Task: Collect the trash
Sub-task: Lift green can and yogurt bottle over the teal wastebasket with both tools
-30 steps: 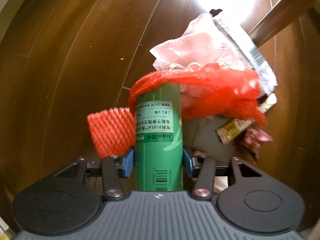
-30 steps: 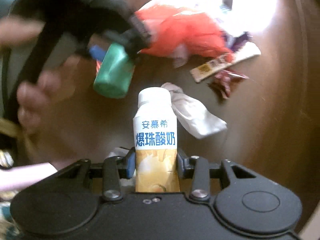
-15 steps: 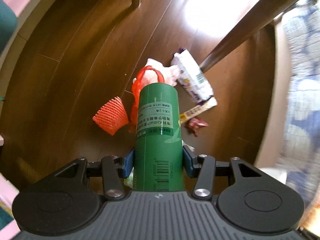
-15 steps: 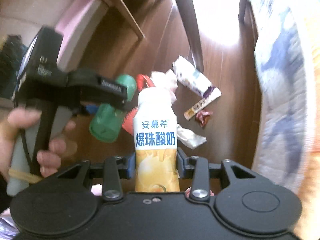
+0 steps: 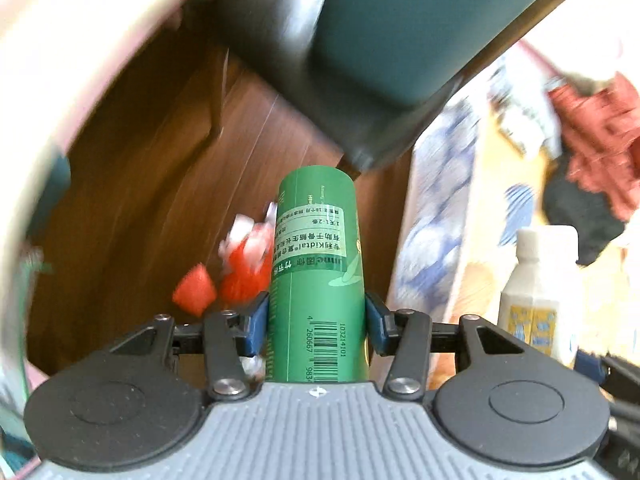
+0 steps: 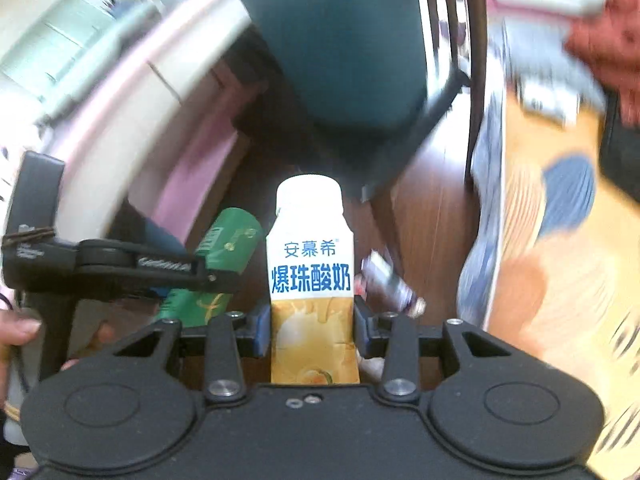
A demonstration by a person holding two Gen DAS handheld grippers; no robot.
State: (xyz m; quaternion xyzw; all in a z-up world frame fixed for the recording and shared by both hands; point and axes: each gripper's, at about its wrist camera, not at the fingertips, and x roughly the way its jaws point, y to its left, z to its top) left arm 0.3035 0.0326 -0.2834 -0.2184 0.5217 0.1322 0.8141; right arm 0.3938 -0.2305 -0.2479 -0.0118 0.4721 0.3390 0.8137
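Observation:
My left gripper (image 5: 316, 320) is shut on a green cylindrical can (image 5: 316, 264) with a barcode, held upright high above the wooden floor (image 5: 160, 184). My right gripper (image 6: 308, 328) is shut on a white and yellow yogurt drink bottle (image 6: 310, 280). The right wrist view shows the left gripper (image 6: 200, 276) and the green can (image 6: 224, 248) at the left, with a person's hand (image 6: 16, 328) on its handle. The bottle (image 5: 540, 280) also shows at the right edge of the left wrist view. Far below lie a red plastic bag (image 5: 248, 264) and an orange net sleeve (image 5: 194, 292).
A chair with a dark teal seat (image 5: 400, 40) hangs over the floor ahead; its seat (image 6: 352, 52) fills the middle of the right wrist view. A table with a patterned blue and orange cloth (image 6: 552, 240) is at the right. A snack wrapper (image 6: 392, 284) lies on the floor.
Both grippers have risen far above the floor with the can and bottle held; the trash pile has shrunk below, and the chair seat and table cloth have come into view.

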